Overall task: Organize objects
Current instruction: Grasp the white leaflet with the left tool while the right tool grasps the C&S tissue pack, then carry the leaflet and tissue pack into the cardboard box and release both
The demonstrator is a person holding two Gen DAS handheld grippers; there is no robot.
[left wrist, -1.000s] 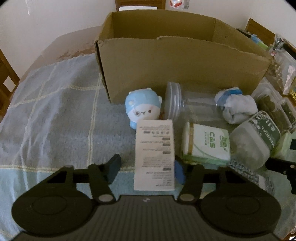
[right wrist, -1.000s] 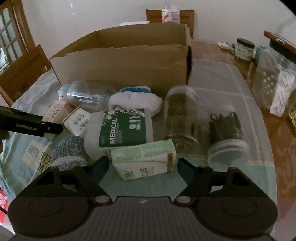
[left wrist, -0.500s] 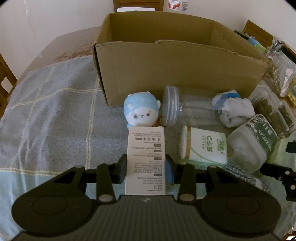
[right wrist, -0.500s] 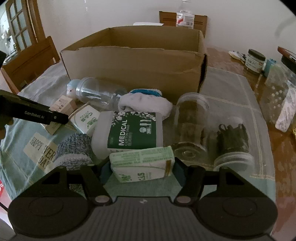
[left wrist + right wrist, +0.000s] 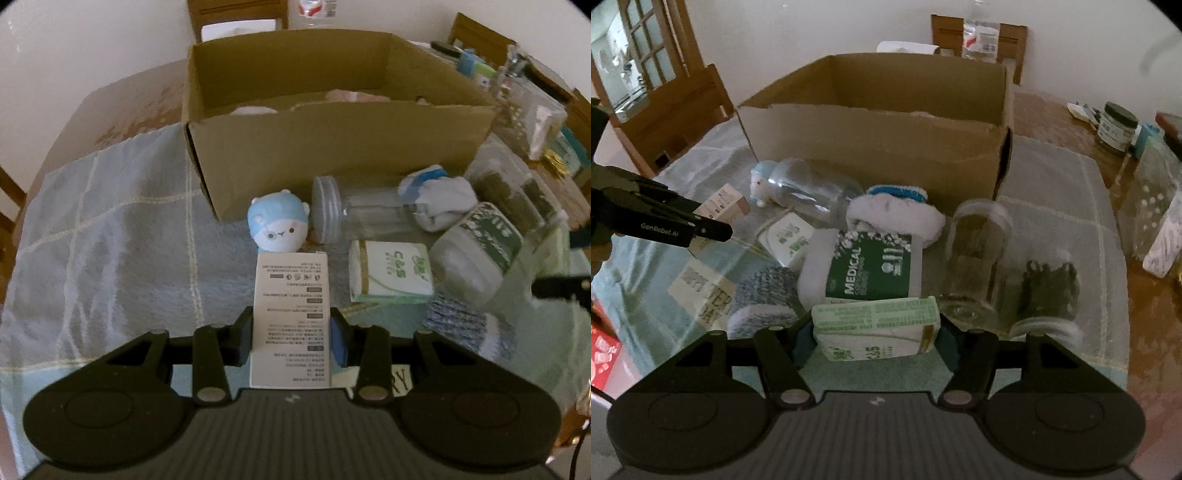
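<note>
Your left gripper [image 5: 291, 334] has its pads pressed against both long sides of the white printed carton [image 5: 291, 317], which points toward the blue-capped toy figure [image 5: 277, 227] just beyond its far end. Lift it straight up before you swing, so that end clears the figure, then carry it over the near wall of the cardboard box [image 5: 332, 147], whose rim stands well above everything lying on the cloth.

Moving right, the clear jar on its side [image 5: 364, 212] and a second tissue pack [image 5: 391, 271] lie in front of the box; leave them for later.

Your right gripper [image 5: 875, 341] is closed on the ends of the green C&S tissue pack [image 5: 877, 328], which sits just in front of the Medical cotton tub [image 5: 860, 271]. The pack is soft, so I'd hold the squeeze gentle and raise it level, clear of the tub, before heading for the box opening.
</note>
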